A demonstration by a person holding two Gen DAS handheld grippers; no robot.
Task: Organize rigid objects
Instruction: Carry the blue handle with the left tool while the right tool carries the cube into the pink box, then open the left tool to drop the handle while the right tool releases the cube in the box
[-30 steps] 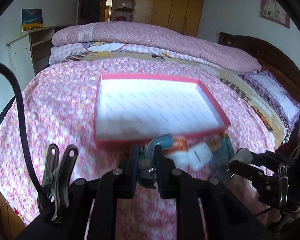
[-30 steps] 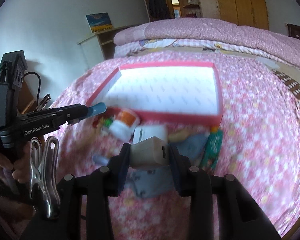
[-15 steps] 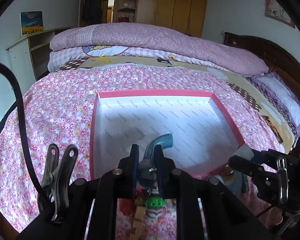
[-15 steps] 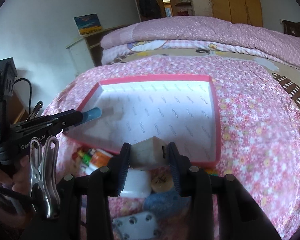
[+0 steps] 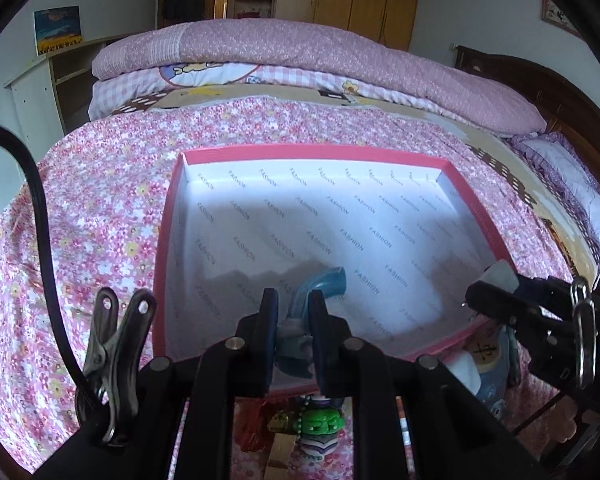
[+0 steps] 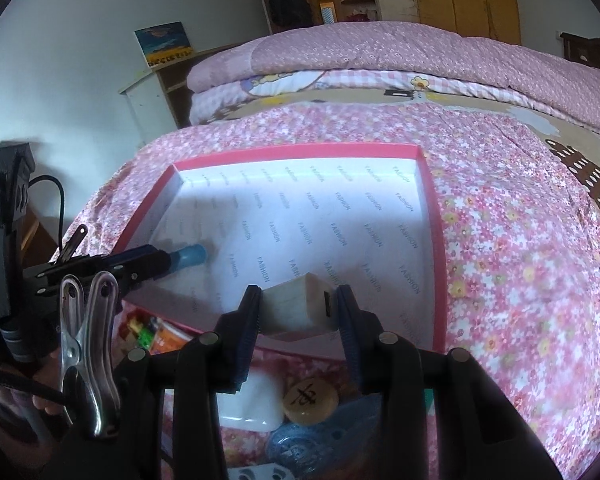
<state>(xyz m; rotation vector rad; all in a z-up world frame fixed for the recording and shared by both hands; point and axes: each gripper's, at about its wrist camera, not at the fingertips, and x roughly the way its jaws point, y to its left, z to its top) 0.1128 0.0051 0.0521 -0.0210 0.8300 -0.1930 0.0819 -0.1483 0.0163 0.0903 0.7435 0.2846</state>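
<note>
1. On the left, the left gripper is closed tight on a small blue tube, a curved piece whose open end sticks out past the fingertips. In the right wrist view the same gripper reaches in from the left edge, with the tube over the near left part of the box.
2. The box is a shallow pink-rimmed tray with white printed lining, lying on the flowered bedspread. Nothing lies in it yet; both held things hang above its floor.
3. To the right, the right gripper clamps a white block between its pads, the jaws at a middling width. The block, which looks like a charger with a port on its end, sits over the near edge of the box.
4. Below both grippers, on the bedspread just outside the near rim, wait a green charm, a round wooden piece, a white case and a blue thing.
5. Judged step: carrying the first two things into the box, just short of release.
6. Next move, as I judge it: lower each gripper until its load is near the lining, then open the jaws. Set the two apart so that room remains for the rest.
</note>
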